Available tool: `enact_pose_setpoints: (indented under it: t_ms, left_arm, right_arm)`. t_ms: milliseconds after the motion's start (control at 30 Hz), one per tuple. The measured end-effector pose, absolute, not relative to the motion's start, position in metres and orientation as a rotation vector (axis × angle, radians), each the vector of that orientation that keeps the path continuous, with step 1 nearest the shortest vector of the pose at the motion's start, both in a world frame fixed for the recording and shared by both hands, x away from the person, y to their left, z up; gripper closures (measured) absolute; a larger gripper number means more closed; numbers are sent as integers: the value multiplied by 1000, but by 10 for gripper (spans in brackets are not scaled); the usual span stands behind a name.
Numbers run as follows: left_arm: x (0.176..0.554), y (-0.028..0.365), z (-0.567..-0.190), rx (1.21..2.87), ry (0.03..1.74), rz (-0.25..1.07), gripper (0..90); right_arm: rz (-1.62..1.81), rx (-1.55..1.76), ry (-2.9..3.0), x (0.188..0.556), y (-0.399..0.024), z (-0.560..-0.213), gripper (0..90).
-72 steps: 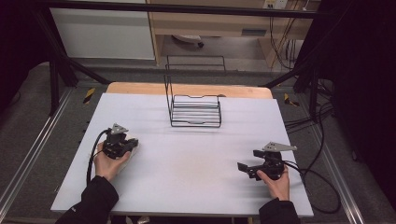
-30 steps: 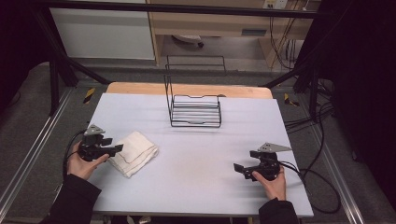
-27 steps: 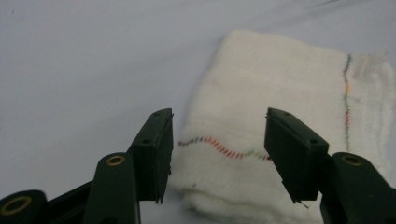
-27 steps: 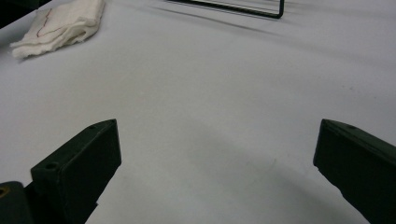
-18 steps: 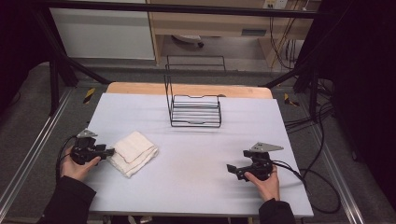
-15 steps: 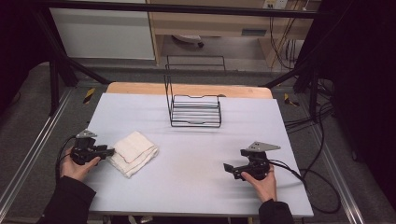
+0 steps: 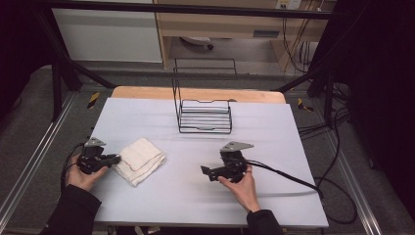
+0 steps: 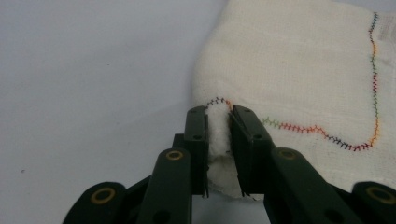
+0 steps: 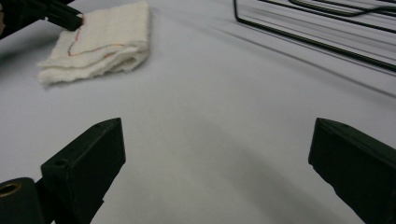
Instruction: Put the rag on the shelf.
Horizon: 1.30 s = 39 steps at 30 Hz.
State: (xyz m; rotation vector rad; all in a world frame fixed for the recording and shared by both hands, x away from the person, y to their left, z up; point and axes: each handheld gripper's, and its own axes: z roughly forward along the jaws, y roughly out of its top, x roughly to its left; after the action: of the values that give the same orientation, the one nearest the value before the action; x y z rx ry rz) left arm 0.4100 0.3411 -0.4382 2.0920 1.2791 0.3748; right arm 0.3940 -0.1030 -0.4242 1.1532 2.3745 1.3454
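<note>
A folded white cloth [image 7: 141,159] with multicoloured stitching lies on the left part of the pale table [image 7: 274,132]. My left gripper [image 7: 116,158] is shut on the cloth's [image 8: 299,84] near-left corner, and a fold of fabric bulges between its jaws. My right gripper [image 7: 204,170] is open with nothing between its jaws. It hovers low over the table's middle and points left toward the cloth [image 9: 98,39]. The left gripper [image 9: 70,18] appears far off in the right gripper view, at the cloth's corner.
A black wire rack [image 7: 204,115] stands at the back middle of the table; its base wires [image 9: 322,32] cross the top right of the right gripper view. Cables [image 7: 293,177] trail from the right gripper off the table's right edge.
The cloth has come onto the table, held at its corner by my left gripper. My right gripper has moved left from the table's right side toward the middle.
</note>
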Motion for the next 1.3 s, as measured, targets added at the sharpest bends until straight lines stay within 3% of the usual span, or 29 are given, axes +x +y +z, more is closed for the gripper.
enact_pose_setpoints:
  t_ms: [333, 700, 867, 1000, 1300]
  left_arm:
    - [409, 339, -438, 2115, 1259, 398, 774]
    - [409, 340, -439, 2109, 1254, 402, 775]
    - [409, 341, -439, 2106, 1251, 395, 775]
    - [408, 340, -439, 2111, 1250, 402, 775]
    - [409, 342, -439, 2091, 1269, 384, 782]
  right_arm:
    - [1324, 1126, 2425, 419, -12, -429, 187]
    - [1290, 1228, 2435, 439, 41, -444, 352]
    - [1260, 1237, 2441, 441, 51, -449, 432]
    - [1255, 1282, 2457, 441, 56, -452, 561]
    - [1276, 1360, 2450, 438, 58, -455, 745]
